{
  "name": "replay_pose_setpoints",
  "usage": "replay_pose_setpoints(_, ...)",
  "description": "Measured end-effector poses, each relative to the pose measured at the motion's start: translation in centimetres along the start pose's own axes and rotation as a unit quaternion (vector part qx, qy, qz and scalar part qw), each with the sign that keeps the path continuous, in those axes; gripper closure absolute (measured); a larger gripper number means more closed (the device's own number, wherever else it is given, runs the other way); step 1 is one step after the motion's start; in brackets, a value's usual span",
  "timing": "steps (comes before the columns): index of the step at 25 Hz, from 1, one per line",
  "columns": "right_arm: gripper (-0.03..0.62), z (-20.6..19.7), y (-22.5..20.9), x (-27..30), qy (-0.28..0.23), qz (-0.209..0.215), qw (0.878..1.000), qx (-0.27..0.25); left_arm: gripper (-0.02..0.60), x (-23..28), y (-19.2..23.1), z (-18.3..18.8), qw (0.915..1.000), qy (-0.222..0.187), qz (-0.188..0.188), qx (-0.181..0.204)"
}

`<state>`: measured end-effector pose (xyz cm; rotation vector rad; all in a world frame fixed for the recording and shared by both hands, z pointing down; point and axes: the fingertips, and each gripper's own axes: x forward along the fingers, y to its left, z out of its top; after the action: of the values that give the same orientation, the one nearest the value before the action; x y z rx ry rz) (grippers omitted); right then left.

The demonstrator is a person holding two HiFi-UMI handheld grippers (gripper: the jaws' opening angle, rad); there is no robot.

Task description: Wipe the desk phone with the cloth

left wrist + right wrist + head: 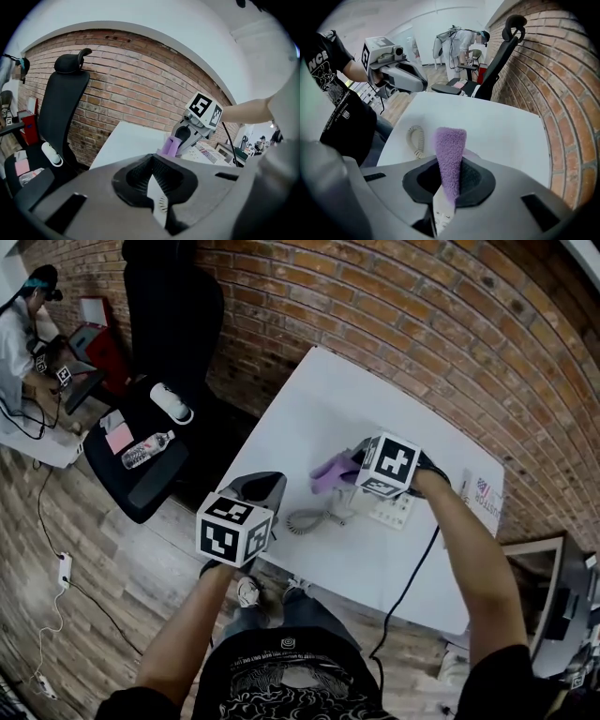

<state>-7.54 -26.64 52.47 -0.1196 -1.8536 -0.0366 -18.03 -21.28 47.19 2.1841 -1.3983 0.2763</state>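
Note:
The desk phone (380, 510) sits on the white table (319, 409), its coiled cord (305, 520) lying to its left. My right gripper (343, 474) hovers just over the phone's left side, shut on a purple cloth (328, 472) that sticks out past the jaws. In the right gripper view the cloth (450, 145) stands up between the jaws, with the cord (416, 139) on the table beyond. My left gripper (267, 482) hangs off the table's left edge, jaws together with nothing in them. The left gripper view shows the right gripper (187, 136) and the cloth (169, 146).
A black office chair (159, 306) stands left of the table, with a water bottle (145, 451) and a white object (172, 401) on its seat. A brick wall (394, 315) runs behind. A person (19, 343) works far left. A black cable (412, 568) trails over the table's near edge.

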Motion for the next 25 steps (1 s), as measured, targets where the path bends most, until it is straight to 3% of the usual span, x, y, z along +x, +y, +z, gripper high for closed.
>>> replay_pose_setpoints(15,0.546,0.4,4.7,1.4,-0.021,-0.019,0.997,0.065,0.575,-3.0,-0.3,-1.6,0.9991,0.009,-0.034,0.024)
replay_pose_setpoints(25,0.546,1.6,7.8,1.8,-0.090,-0.041,0.984,0.150,0.575,-3.9,-1.1,-1.7,0.9961,0.013,-0.073,0.048)
